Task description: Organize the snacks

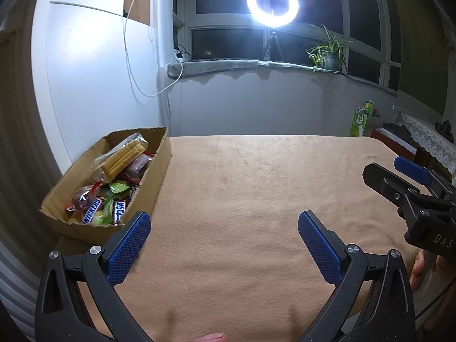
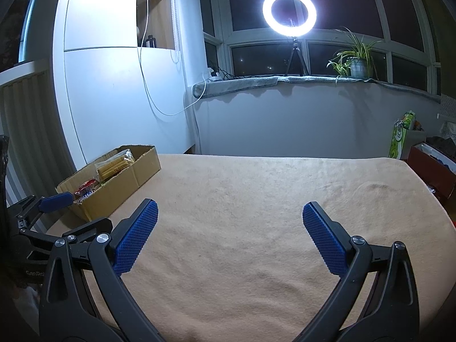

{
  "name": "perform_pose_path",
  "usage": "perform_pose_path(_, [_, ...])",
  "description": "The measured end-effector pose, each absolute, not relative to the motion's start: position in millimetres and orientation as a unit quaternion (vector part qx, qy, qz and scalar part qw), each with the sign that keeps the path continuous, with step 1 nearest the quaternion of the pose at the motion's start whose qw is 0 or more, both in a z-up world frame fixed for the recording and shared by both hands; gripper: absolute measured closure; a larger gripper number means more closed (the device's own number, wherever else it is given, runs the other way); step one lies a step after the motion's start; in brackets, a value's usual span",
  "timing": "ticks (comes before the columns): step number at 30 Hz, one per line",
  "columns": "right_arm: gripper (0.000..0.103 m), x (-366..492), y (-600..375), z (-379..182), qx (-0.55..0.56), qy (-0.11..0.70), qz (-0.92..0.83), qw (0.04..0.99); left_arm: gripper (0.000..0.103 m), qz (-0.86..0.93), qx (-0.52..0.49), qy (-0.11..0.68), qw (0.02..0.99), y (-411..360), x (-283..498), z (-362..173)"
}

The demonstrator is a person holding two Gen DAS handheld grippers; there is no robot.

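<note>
Hovering over the tan blanket (image 1: 242,193), the left gripper (image 1: 224,222) is held with its 2 blue pads spread wide apart and nothing between them. The right gripper (image 2: 228,212) is likewise held apart and empty. The snacks (image 1: 114,188), among them a Snickers bar (image 1: 92,209) and wafer pack (image 1: 122,156), are seen inside the cardboard box (image 1: 154,182) at the blanket's far-left corner.
</note>
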State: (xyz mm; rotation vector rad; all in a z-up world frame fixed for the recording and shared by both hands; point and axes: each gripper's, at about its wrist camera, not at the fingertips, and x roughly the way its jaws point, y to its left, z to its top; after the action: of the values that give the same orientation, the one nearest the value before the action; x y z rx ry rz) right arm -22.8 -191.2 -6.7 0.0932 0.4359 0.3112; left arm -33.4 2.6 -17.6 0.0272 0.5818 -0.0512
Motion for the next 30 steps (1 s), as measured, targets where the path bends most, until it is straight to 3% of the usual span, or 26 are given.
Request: perform_pose_path(30, [0.0, -20.8, -191.2, -11.2, 0.045, 0.218, 0.153, 0.963, 0.0, -0.023, 0.015, 0.291, 0.956, 4.5, -30.7, -20.8])
